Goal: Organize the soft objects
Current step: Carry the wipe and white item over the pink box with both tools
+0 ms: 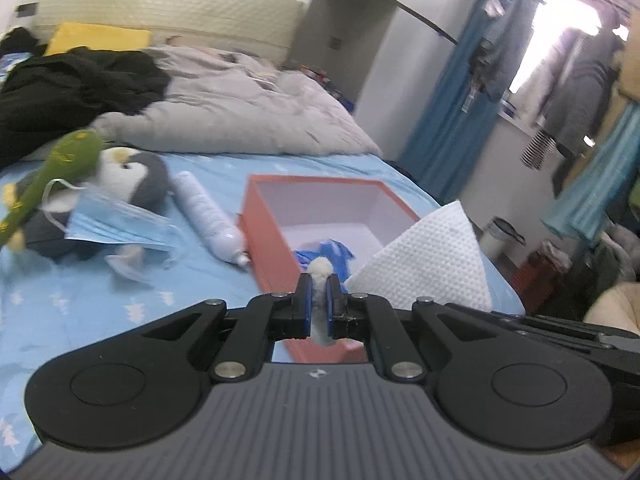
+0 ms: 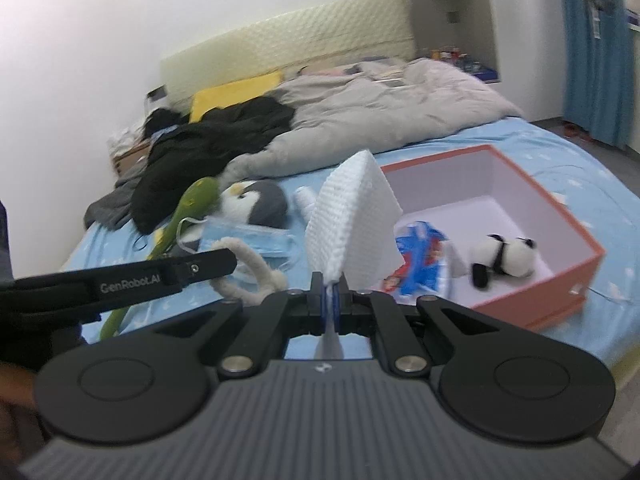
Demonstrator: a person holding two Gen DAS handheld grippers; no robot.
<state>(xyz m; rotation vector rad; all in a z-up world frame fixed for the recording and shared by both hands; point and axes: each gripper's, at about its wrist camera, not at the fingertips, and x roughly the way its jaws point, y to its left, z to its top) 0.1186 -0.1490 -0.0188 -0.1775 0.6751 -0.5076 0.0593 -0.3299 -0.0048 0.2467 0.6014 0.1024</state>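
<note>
White, fuzzy pipe-cleaner stem (image 1: 321,280) sits clamped between the left gripper (image 1: 319,280) fingers, above the blue patterned bedsheet (image 1: 100,300). Beside it, the right gripper (image 2: 331,280) pinches a white embossed paper towel (image 2: 352,216) upright near the open orange cardboard box (image 2: 576,268), which holds a small plush panda (image 2: 504,258).

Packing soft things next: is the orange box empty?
Not empty: the open orange box already holds a panda plush and a blue packet.
</note>
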